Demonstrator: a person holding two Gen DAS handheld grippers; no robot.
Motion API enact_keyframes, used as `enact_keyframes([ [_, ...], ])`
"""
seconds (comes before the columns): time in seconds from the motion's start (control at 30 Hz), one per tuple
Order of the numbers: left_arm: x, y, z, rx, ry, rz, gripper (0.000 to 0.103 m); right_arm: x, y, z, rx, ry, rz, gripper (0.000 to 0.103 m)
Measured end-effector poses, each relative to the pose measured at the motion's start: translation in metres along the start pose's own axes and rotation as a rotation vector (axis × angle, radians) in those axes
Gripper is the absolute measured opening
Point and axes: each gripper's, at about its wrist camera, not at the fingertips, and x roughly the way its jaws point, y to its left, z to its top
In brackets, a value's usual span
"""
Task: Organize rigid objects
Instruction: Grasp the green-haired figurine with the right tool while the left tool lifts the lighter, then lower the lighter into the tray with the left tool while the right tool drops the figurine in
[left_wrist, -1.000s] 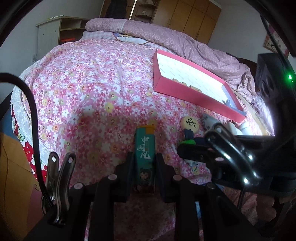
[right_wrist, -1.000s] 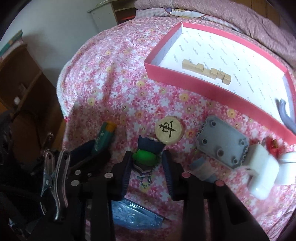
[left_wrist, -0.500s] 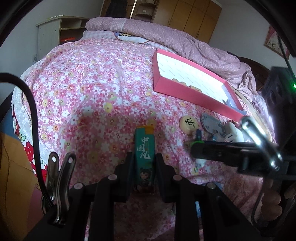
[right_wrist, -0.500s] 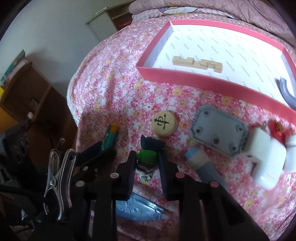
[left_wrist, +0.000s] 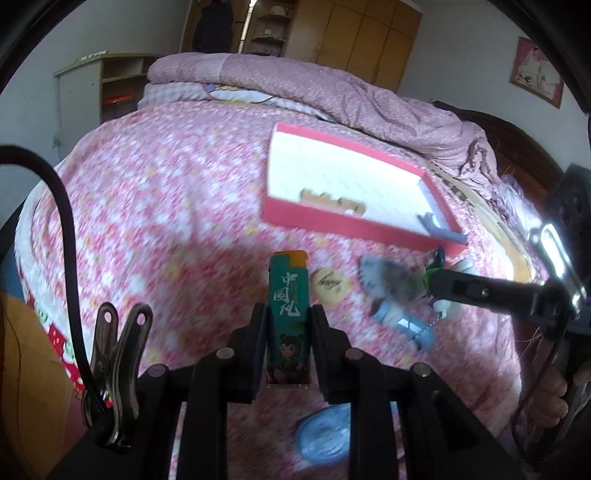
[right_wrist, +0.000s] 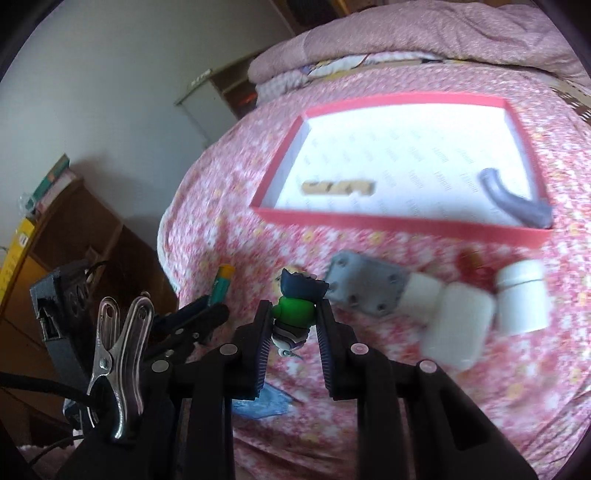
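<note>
Two grippers loaded: each carries one item, and the red box is the landmark for every place below.
Left wrist, grip: the left gripper (left_wrist: 287, 317) has its jaws pinching the green lighter (left_wrist: 288, 314), long axis running forward along the fingers, orange cap leading.
Left wrist, box: the red box (left_wrist: 354, 221) lies ahead and somewhat right of the lighter's tip, well apart, its near wall facing the jaws.
Left wrist, loose items: a round wooden chess piece (left_wrist: 330, 283) and a grey plate (left_wrist: 388, 280) lie on the bedspread short of that near wall.
Right wrist, grip: the right gripper (right_wrist: 293, 321) has its jaws clamped on the green figurine (right_wrist: 295, 314), dark head forward.
Right wrist, box: the open box sits ahead and to the right; inside are wooden blocks (right_wrist: 338, 187) and a grey curved part (right_wrist: 513, 203).
Judgement: the right gripper looks nearer the box; both need to travel forward-right over the near wall.
</note>
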Motion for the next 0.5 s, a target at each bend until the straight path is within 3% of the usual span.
enact_keyframes([
  [0.5, 0.018, -0.056, 0.093, 0.106, -0.057, -0.056, 0.024, -0.054, -0.054, 0.066, 0.042, -0.198, -0.135, 0.024],
])
